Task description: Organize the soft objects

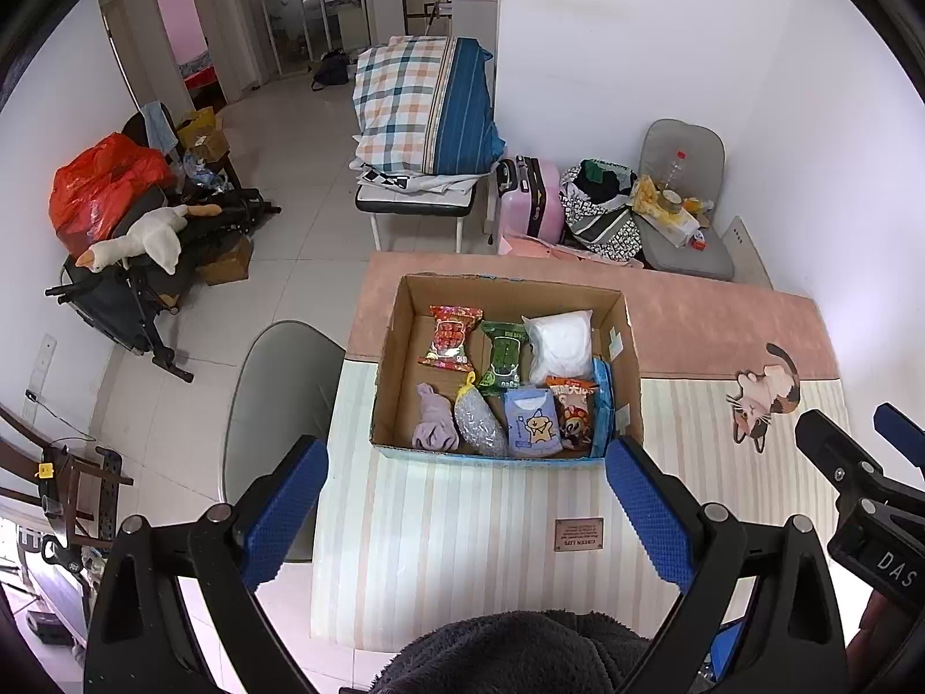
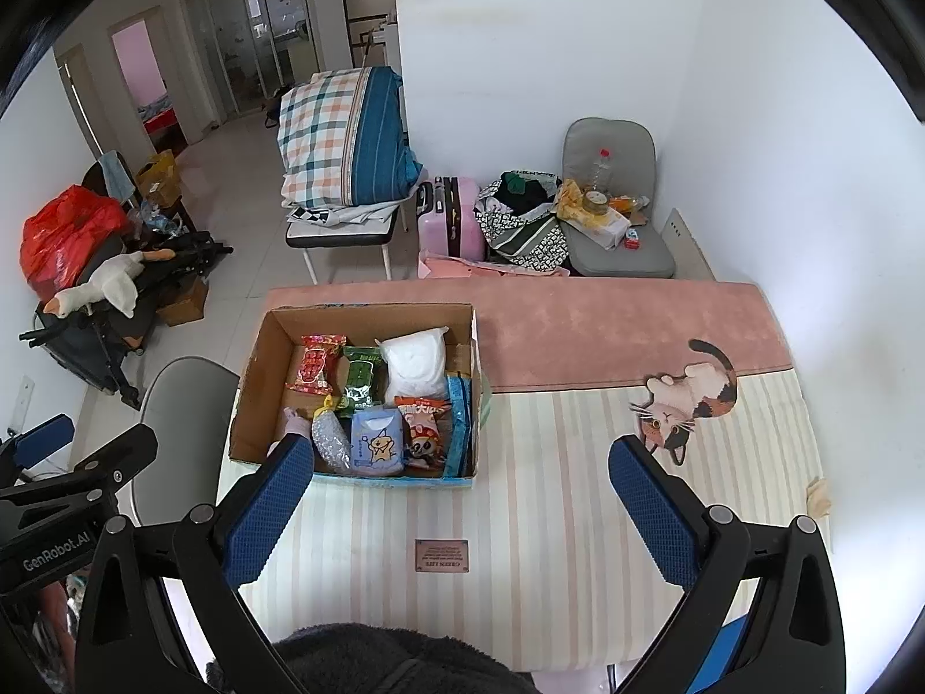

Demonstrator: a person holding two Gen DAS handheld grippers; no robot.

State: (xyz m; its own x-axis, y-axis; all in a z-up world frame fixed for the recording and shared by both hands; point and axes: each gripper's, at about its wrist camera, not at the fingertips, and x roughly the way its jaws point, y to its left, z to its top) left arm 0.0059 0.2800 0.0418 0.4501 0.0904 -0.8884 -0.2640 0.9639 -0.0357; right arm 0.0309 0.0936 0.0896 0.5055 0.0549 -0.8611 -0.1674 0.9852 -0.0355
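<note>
- Tongs first: we see the left tongs (image 1: 465, 483) spread wide with nothing between the blue pads, hovering above the striped mat (image 1: 462, 526) on the worktop.
- We see the right tongs (image 2: 459, 483) equally wide and bare, just beside the left pair.
- We find the cardboard box (image 1: 399, 347) on the mat ahead, holding the soft things: a red snack bag (image 1: 451, 338), a green pack (image 1: 503, 355), a white pouch (image 1: 561, 344), a lilac cloth (image 1: 435, 419) and a blue tissue pack (image 1: 532, 423).
- We note a cat figure (image 2: 691, 399) printed on the mat to the right, well apart from the box.
</note>
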